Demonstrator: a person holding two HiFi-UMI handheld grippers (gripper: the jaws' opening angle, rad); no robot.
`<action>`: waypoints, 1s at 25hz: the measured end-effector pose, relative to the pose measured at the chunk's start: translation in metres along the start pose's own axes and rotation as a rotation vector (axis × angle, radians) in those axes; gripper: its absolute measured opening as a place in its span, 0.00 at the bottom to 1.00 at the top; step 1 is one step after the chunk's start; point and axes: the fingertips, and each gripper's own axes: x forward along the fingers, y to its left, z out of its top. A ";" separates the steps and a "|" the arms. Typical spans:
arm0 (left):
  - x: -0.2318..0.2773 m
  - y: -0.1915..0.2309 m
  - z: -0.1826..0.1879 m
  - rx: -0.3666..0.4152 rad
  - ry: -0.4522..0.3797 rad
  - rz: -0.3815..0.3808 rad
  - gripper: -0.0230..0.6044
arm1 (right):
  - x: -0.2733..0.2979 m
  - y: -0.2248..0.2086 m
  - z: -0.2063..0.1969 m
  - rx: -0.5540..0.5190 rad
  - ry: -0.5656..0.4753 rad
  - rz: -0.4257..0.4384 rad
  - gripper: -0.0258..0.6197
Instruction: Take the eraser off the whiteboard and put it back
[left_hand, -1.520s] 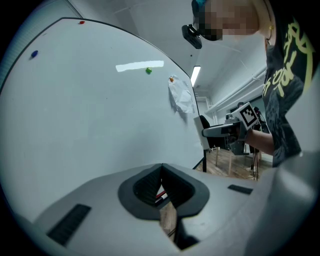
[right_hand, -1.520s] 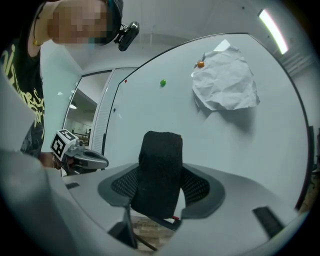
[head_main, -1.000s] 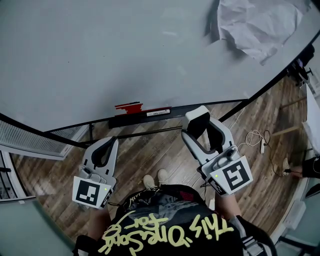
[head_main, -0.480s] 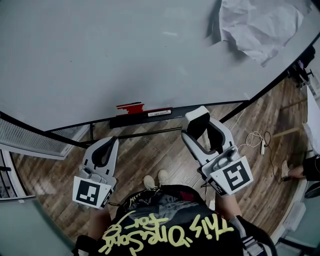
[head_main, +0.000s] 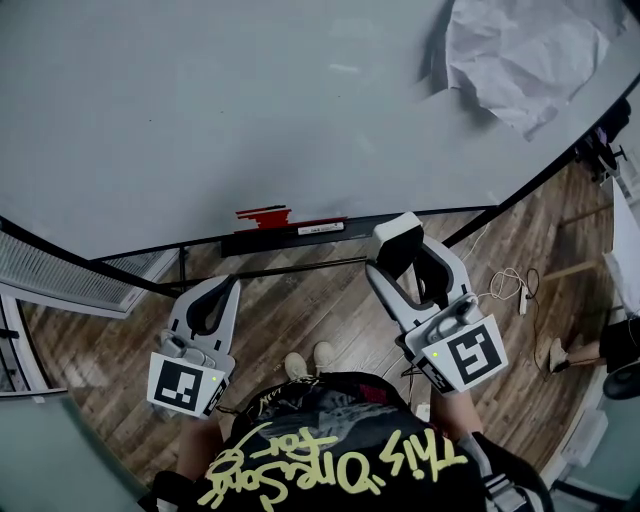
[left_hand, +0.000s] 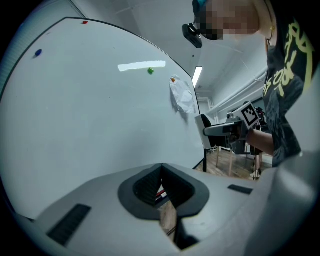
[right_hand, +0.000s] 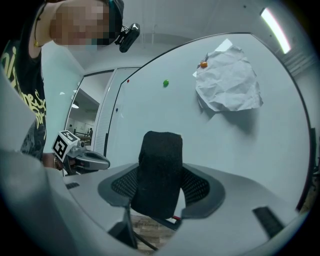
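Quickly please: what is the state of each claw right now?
Left claw: closed, nothing between its jaws.
Right claw: closed on the eraser.

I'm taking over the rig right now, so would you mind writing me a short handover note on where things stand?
Right gripper: shut on the eraser, held in front of the whiteboard and apparently clear of it.
Left gripper: shut and empty, held low beside the right one.
Other things: the marker tray sits under the board, and a crumpled paper hangs on the board's upper right.
Done: the eraser is off the whiteboard.
Left: bring the eraser to the board, set it back there and let go.
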 end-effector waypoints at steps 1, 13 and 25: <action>-0.001 0.001 0.000 0.004 -0.001 0.000 0.05 | 0.000 0.000 0.001 -0.001 -0.001 -0.001 0.42; -0.011 0.009 -0.005 0.005 -0.010 0.028 0.05 | 0.010 0.002 0.025 -0.029 -0.037 0.002 0.42; -0.022 0.022 -0.005 0.000 -0.014 0.071 0.05 | 0.025 0.005 0.053 -0.050 -0.095 0.025 0.42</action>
